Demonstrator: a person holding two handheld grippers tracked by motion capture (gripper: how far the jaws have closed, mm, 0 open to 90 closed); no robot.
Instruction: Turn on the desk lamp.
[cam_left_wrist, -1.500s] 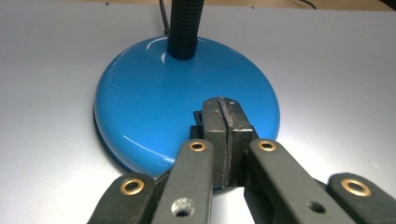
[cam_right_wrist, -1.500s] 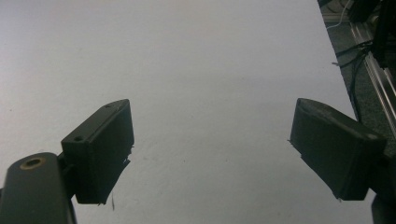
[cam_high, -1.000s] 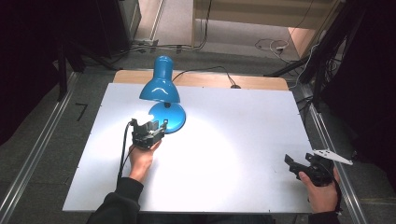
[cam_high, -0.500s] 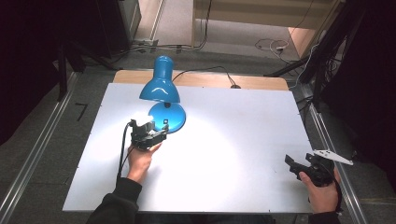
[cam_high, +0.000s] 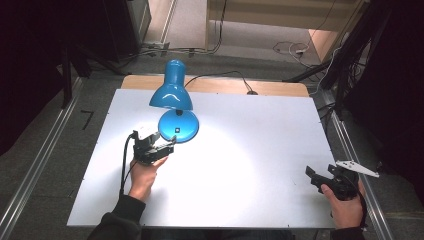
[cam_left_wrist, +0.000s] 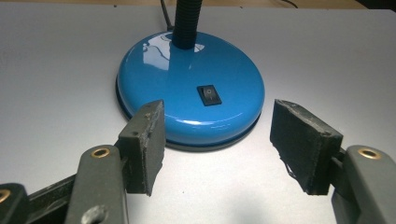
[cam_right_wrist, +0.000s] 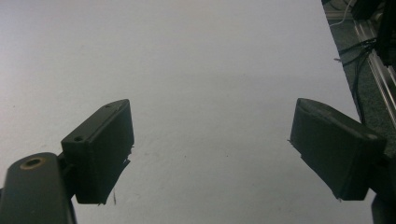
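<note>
**Working the desk lamp switch: items on the table, largest first**

Listing by size, with handling notes for the step judged to be in hand, the rocker switch on the lamp base.

1. Table (cam_high: 260, 200): white top, brightly lit in a pool under the lamp.

2. Desk lamp (cam_high: 171, 95): blue, lit, standing at the far left of the table's middle. Its shade leans over a round base (cam_left_wrist: 187, 93), with a black ribbed neck rising from the back of that base and a cord trailing off the far edge.

3. Left gripper (cam_high: 150, 150): just in front of the base, aimed at it. Its jaws have just been opening and stand apart, nothing between them; the base lies just beyond the pads (cam_left_wrist: 147, 140).

4. Right gripper (cam_high: 330, 180): near the table's right front corner, well apart from the lamp, jaws wide apart over bare table (cam_right_wrist: 210, 93), holding nothing.

5. Switch (cam_left_wrist: 208, 94): small black rocker on top of the base, facing the left gripper.

Handling note: the base is wider than the present gap, so gripping it looks unsuited. Better to bring the jaws nearer together, raise one tip over the rocker and press straight down, gently, so the light base does not slide or tip.
</note>
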